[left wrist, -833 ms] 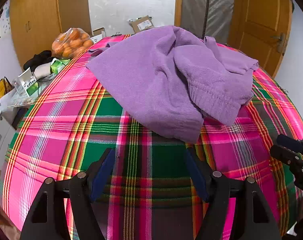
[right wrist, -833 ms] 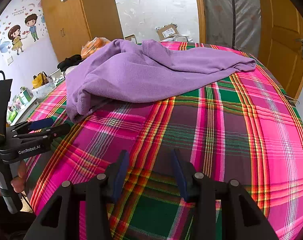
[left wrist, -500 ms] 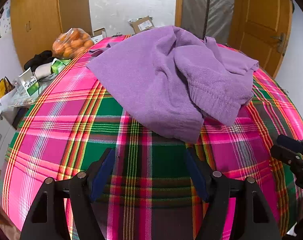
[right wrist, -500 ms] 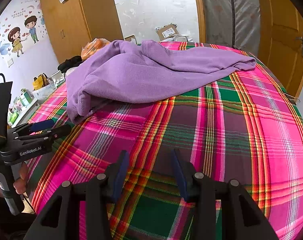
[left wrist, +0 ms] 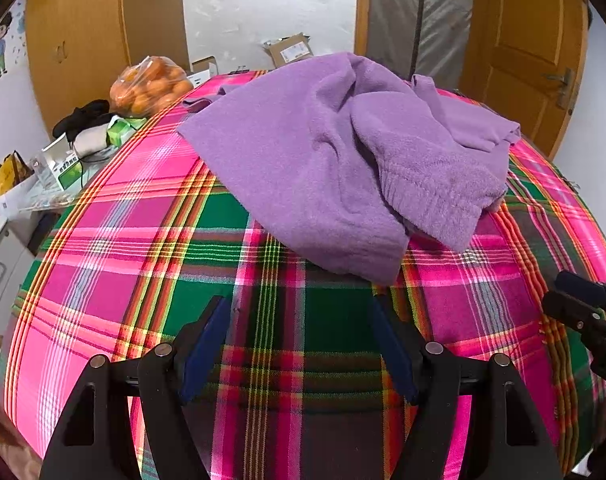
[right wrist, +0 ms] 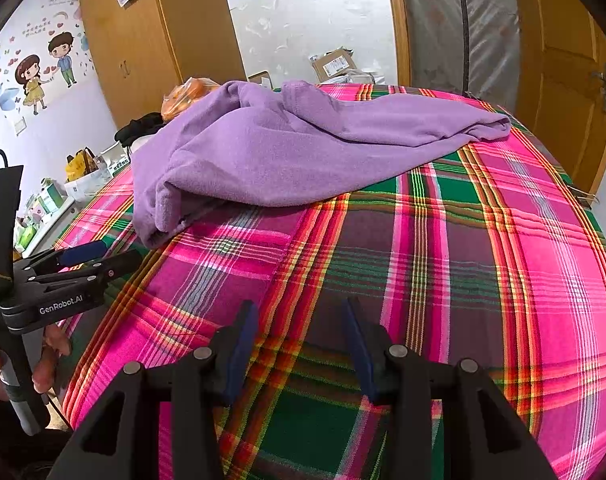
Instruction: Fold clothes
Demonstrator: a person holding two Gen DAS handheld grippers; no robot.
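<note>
A crumpled purple fleece garment [left wrist: 335,160] lies on a bed with a pink, green and red plaid cover [left wrist: 151,248]. My left gripper [left wrist: 301,304] hovers over the cover just short of the garment's near hem, open with nothing between its blue pads. My right gripper [right wrist: 301,308] is open too, empty, over bare plaid well short of the garment [right wrist: 287,148]. In the right wrist view the left gripper [right wrist: 91,258] shows at the left edge, held by a hand [right wrist: 51,356]. The right gripper's tips [left wrist: 575,296] appear at the right edge of the left wrist view.
A bag of oranges [left wrist: 151,84], boxes and small items crowd a side table [left wrist: 59,160] left of the bed. Wooden wardrobes [right wrist: 143,52] stand behind it, a cardboard box [left wrist: 289,50] lies beyond the bed, and a wooden door [left wrist: 531,52] stands at the right.
</note>
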